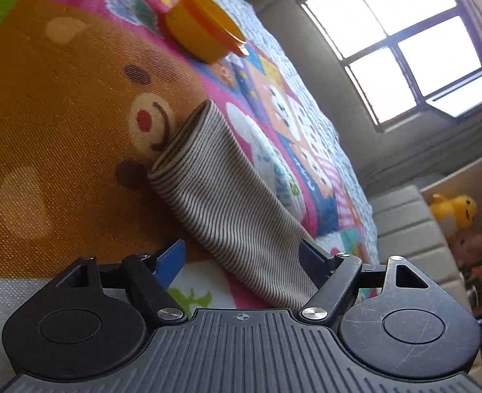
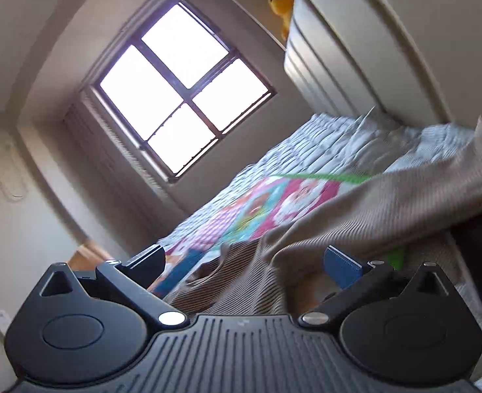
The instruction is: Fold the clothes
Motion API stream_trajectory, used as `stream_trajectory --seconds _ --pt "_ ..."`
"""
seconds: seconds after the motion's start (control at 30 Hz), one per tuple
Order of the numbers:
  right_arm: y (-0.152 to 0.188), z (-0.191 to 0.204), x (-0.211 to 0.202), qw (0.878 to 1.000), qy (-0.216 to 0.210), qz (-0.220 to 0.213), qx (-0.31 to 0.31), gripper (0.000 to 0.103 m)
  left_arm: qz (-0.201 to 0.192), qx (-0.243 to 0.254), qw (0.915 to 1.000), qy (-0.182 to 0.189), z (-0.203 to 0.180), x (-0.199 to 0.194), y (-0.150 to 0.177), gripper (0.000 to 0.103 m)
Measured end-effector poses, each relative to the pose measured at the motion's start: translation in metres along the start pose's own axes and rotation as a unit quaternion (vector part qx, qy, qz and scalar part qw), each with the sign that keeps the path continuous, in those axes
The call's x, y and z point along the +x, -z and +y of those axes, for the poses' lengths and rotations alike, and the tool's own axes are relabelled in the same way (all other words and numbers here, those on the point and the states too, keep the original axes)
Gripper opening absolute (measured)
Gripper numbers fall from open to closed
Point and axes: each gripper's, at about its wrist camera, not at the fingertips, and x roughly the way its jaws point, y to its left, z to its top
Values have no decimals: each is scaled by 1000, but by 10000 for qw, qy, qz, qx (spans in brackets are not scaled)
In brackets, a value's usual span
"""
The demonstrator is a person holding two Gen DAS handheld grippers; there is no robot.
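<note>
A beige garment with thin dark stripes lies on a colourful children's blanket printed with a bear's face. One rolled or folded end of it points away from me. My left gripper is open. The cloth runs between its fingers close to the right one, and the blue left pad stands clear of it. In the right wrist view the same garment lies rumpled and blurred across the blanket. My right gripper is wide open over it, and its pads do not press the cloth.
A yellow bowl with an orange lid sits on the blanket beyond the garment. A white quilt covers the far side of the bed, up to a padded headboard. A window and a yellow plush toy are behind.
</note>
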Motion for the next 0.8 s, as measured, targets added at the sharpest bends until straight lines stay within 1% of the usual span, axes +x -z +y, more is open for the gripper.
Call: stream_trajectory --seconds 0.03,0.07,0.1,0.13,0.17,0.23,0.27,0.3,0.37,0.43,0.47,0.5,0.53,0.57,0.6,0.63,0.67,0.7,0.73,0.77,0.8 --pt "9 -2 5 9999 -113 66 23 103 -89 -45 9999 -39 -2 4 -1 80" --pt "18 -5 10 9998 -81 167 52 103 -211 -14 9997 -124 -6 9 -2 79" --pt "21 -8 14 9994 29 304 153 103 -324 85 9991 -253 -10 15 -3 72" --pt "20 -10 17 9989 64 382 270 103 -427 205 9981 -392 -15 21 -3 60" --pt "19 -14 17 9985 -10 405 363 103 -490 344 9967 -543 -20 26 -4 53" --pt "18 -22 21 9972 -116 506 546 103 -580 640 9926 -853 -32 37 -5 26" --pt "18 -24 23 9966 -144 557 590 103 -622 772 9904 -963 -38 40 -7 20" --pt "17 -27 26 9960 -173 608 634 103 -683 892 9883 -1030 -45 41 -9 18" --pt "16 -26 31 9957 -193 696 584 103 -875 1171 9829 -1119 -65 38 -12 9" --pt "15 -26 34 9954 -240 751 540 103 -1063 1252 9808 -1050 -82 30 -16 8" --pt "13 -30 32 9947 -357 727 631 103 -1116 1169 9820 -980 -84 24 -16 8" --pt "11 -35 30 9934 -504 690 763 103 -1149 1033 9842 -862 -83 18 -13 12" --pt "10 -40 28 9917 -650 652 895 103 -1181 893 9863 -727 -82 12 -10 19" --pt "8 -46 26 9896 -797 615 1026 103 -1237 713 9880 -583 -77 6 -4 29" --pt "6 -51 24 9871 -943 577 1157 103 -1304 514 9892 -436 -70 -1 3 52" --pt "5 -54 25 9854 -1008 573 1247 103 -1344 243 9901 -327 -63 -5 10 68" --pt "5 -54 25 9855 -996 587 1241 103 -1359 -209 9902 -236 -50 -7 19 72" --pt "5 -52 25 9863 -966 601 1195 103 -1329 -710 9885 -142 -38 -6 25 76" --pt "5 -50 26 9870 -936 615 1149 103 -1314 -1112 9850 -121 -29 -2 29 79" --pt "5 -49 26 9878 -906 630 1104 103 -1313 -1472 9803 -131 -21 2 32 81" --pt "5 -47 26 9884 -876 644 1058 103 -1374 -1665 9762 -193 -16 7 34 84"
